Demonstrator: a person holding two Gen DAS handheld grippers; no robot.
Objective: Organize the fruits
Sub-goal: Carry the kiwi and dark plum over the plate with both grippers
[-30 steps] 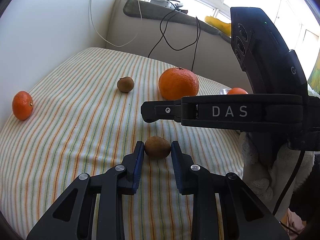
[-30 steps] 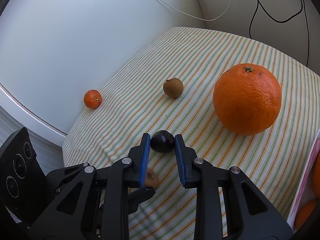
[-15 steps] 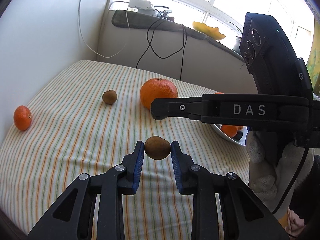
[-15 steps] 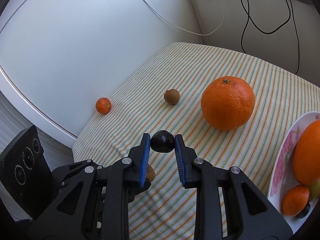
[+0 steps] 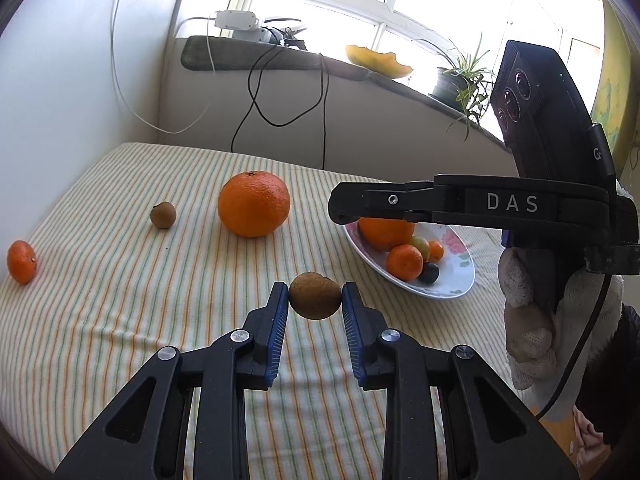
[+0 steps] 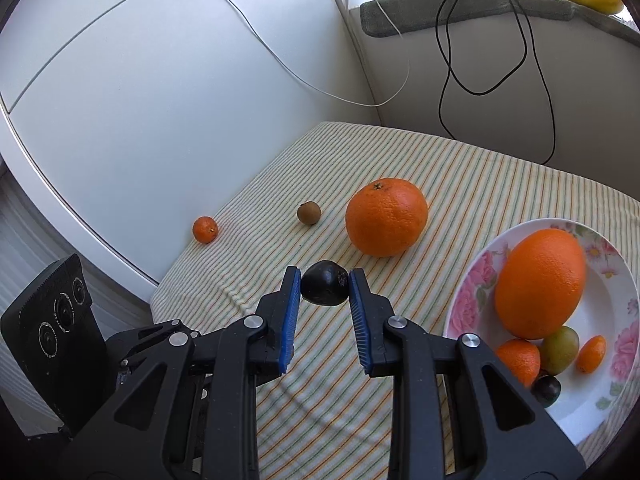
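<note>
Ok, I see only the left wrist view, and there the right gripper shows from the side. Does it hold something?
Observer: Yes. The right gripper is shut on a small dark fruit.
Operator: Is it above the plate?
Observer: It seems not. In the right wrist view the fruit shows against the striped cloth, and the plate is to its right.
Operator: Is there room on the plate?
Observer: Yes. The part nearest that camera is bare, below the large orange and the small fruits.

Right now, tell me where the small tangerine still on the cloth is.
The small tangerine lies at the striped cloth's far left edge by the white wall, left of the brown fruit and big orange.
</note>
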